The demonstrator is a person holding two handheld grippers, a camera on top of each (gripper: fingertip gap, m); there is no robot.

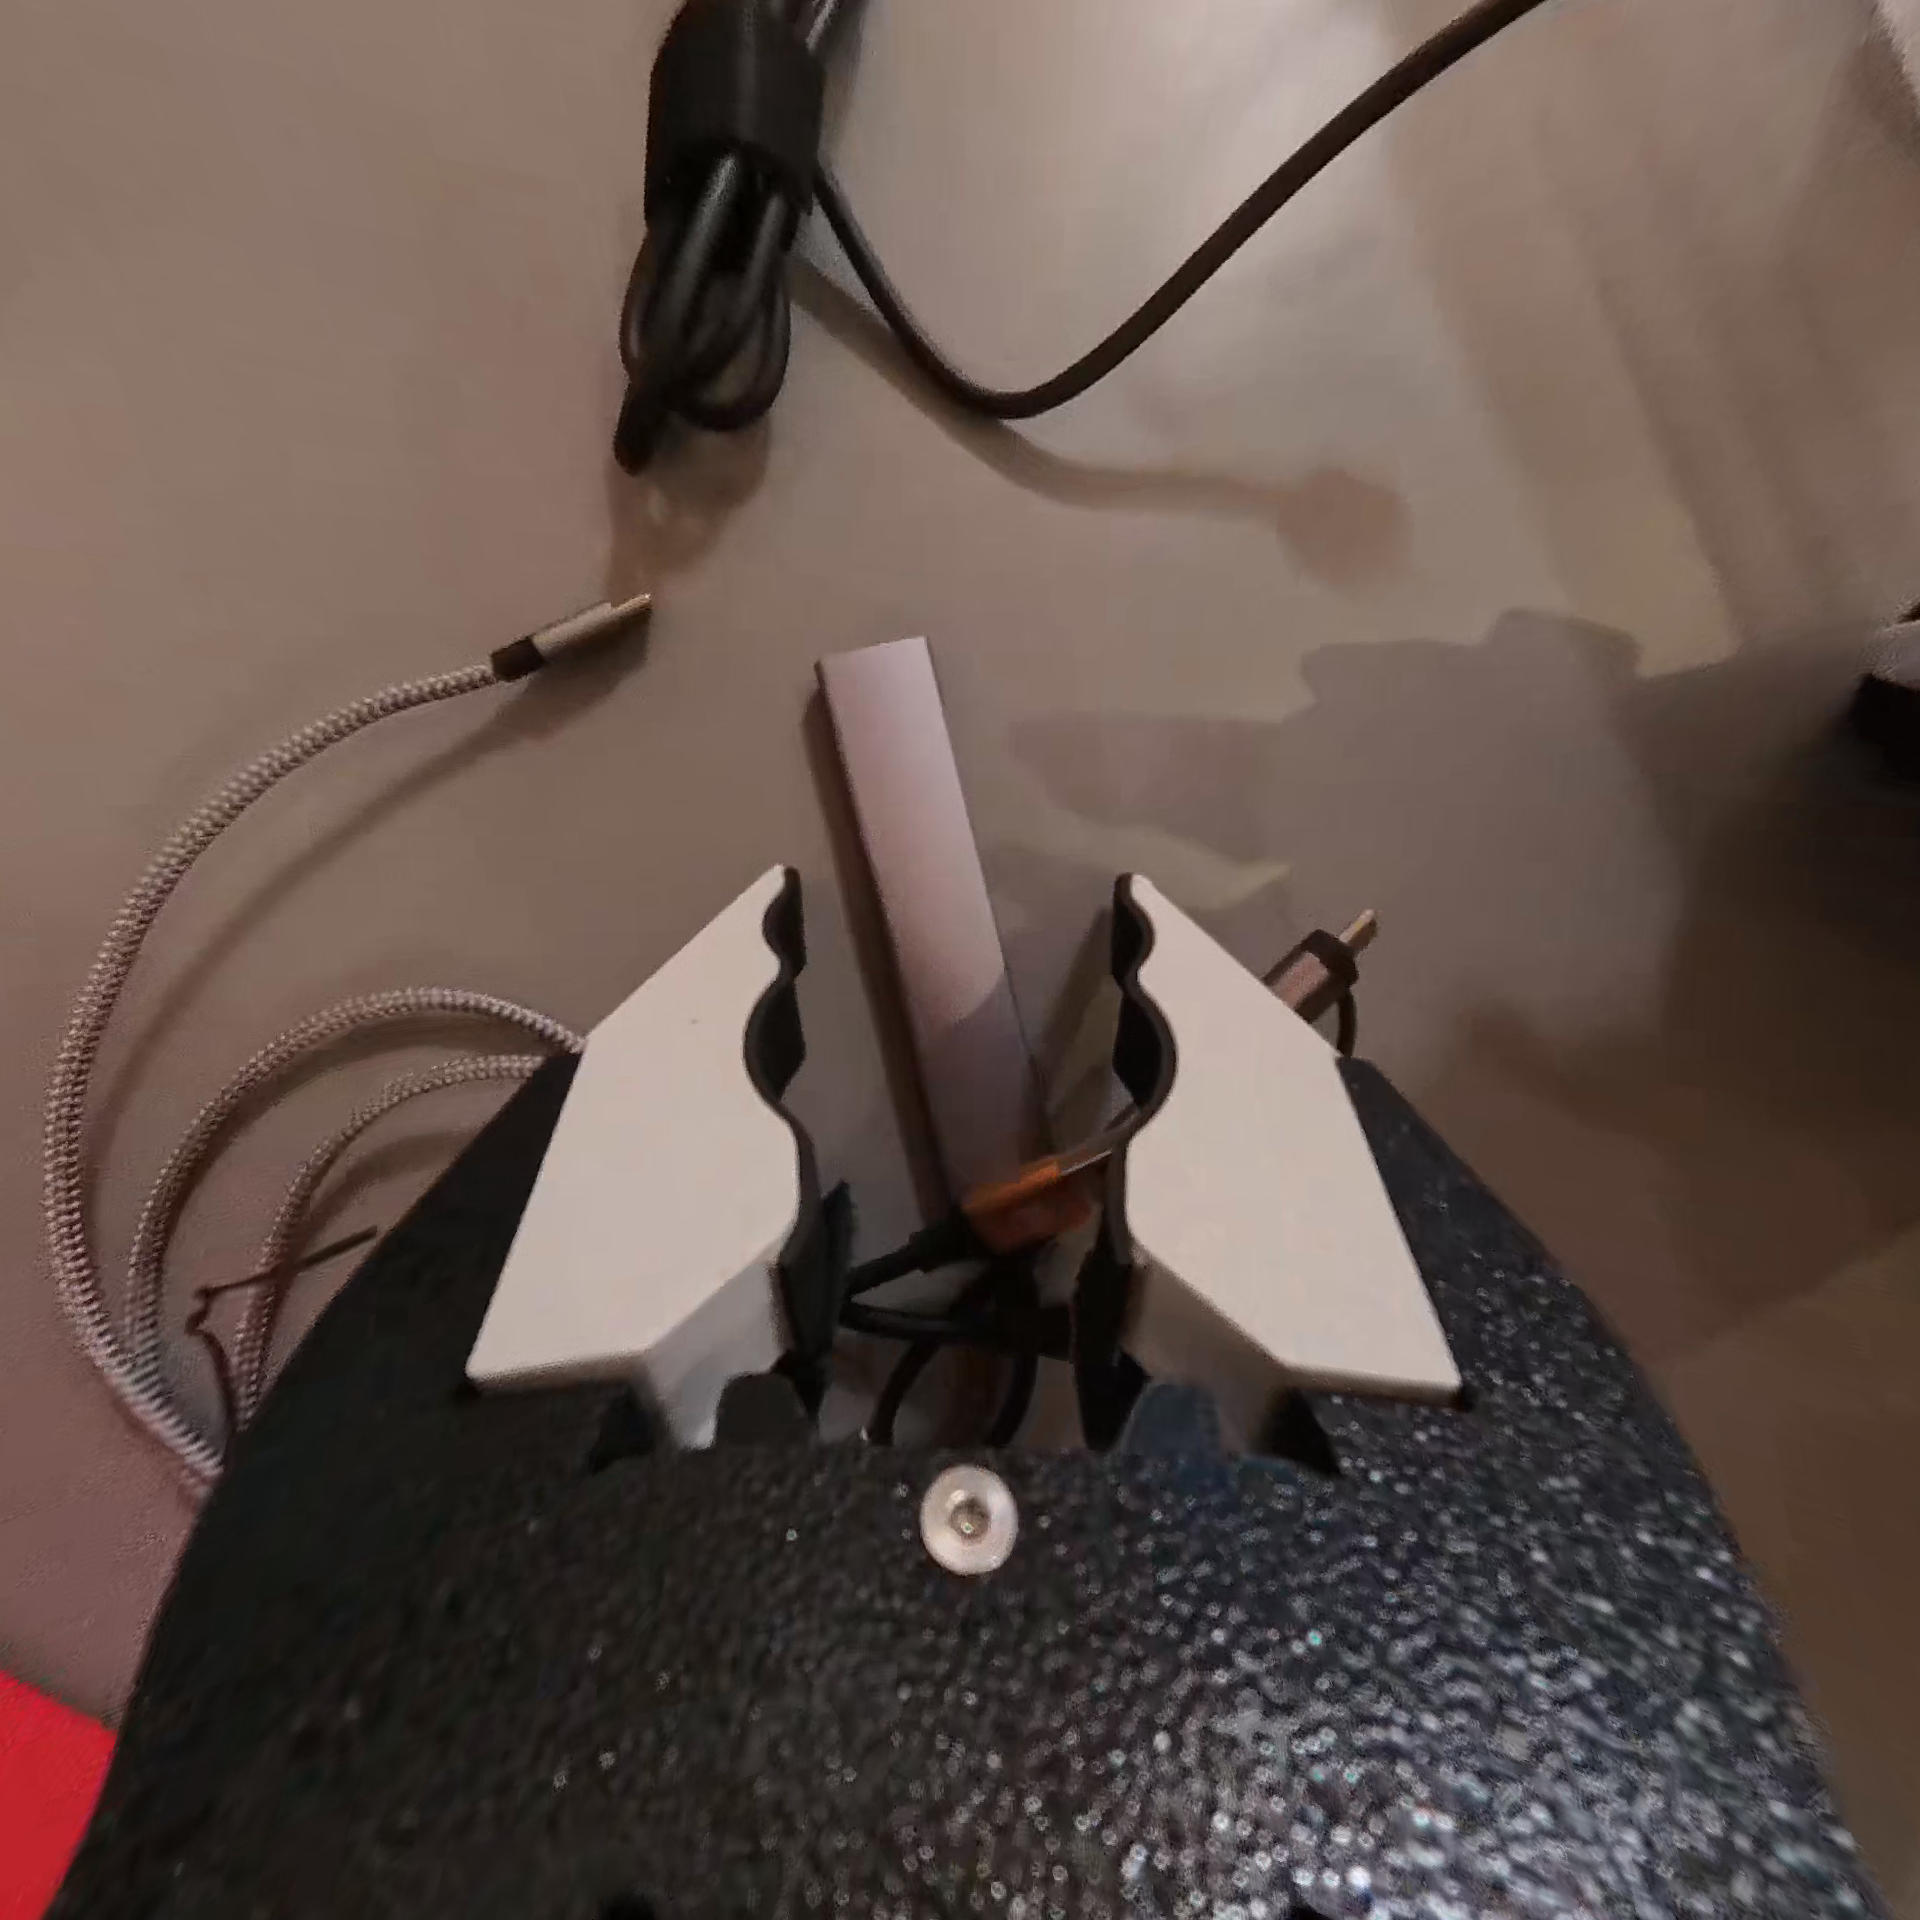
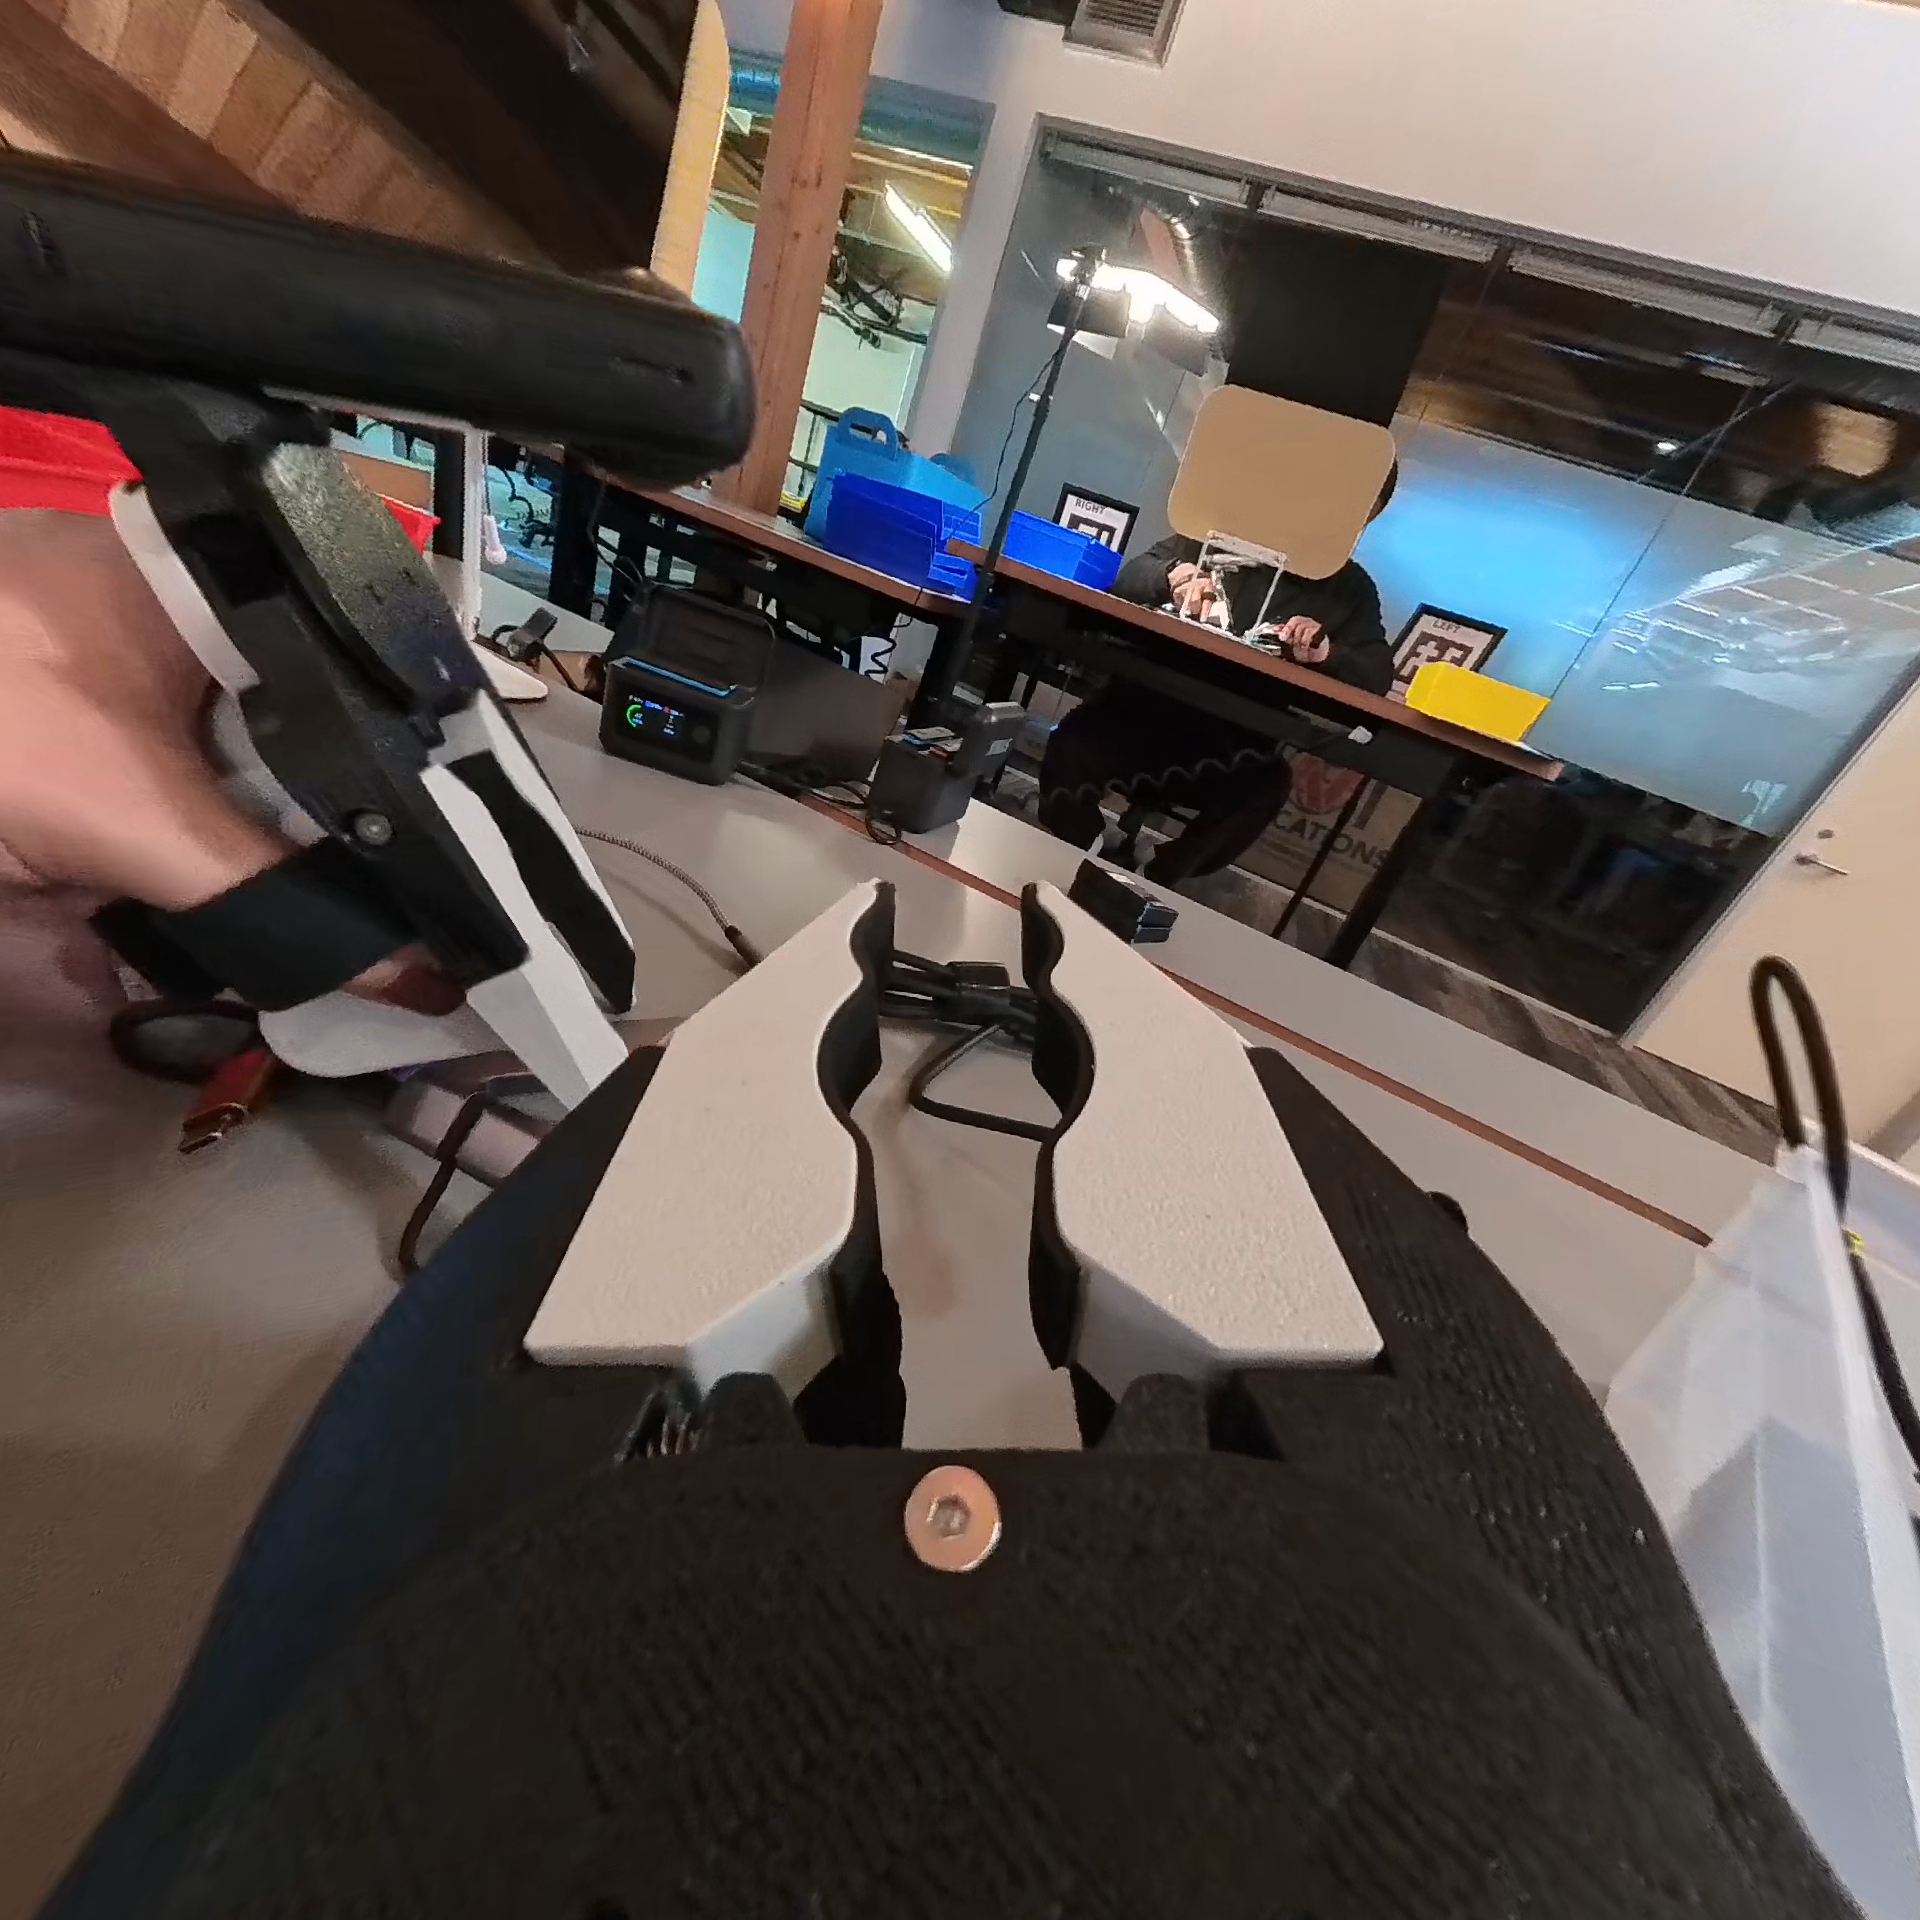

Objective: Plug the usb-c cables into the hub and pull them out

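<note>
In the left wrist view a slim grey hub (image 1: pixel 904 831) lies on the grey table, pointing away from me. My left gripper (image 1: pixel 956 888) is open, its white fingers (image 1: pixel 675 1091) on either side of the hub's near half and apart from it. A braided grey usb-c cable ends in a free plug (image 1: pixel 582 636) left of the hub. A second free plug (image 1: pixel 1340 951) shows beside the right finger. My right gripper (image 2: pixel 956 896) is partly open and empty, off to the side above the table. The left gripper also shows in the right wrist view (image 2: pixel 561 966), held by a hand.
A bundled black cable (image 1: pixel 717 260) and a loose dark cable (image 1: pixel 1195 301) lie beyond the hub. A clear plastic bag (image 2: pixel 1766 1455) sits at my right. A power station (image 2: pixel 681 707) and a black box (image 2: pixel 935 774) stand farther back. A person sits at a far table.
</note>
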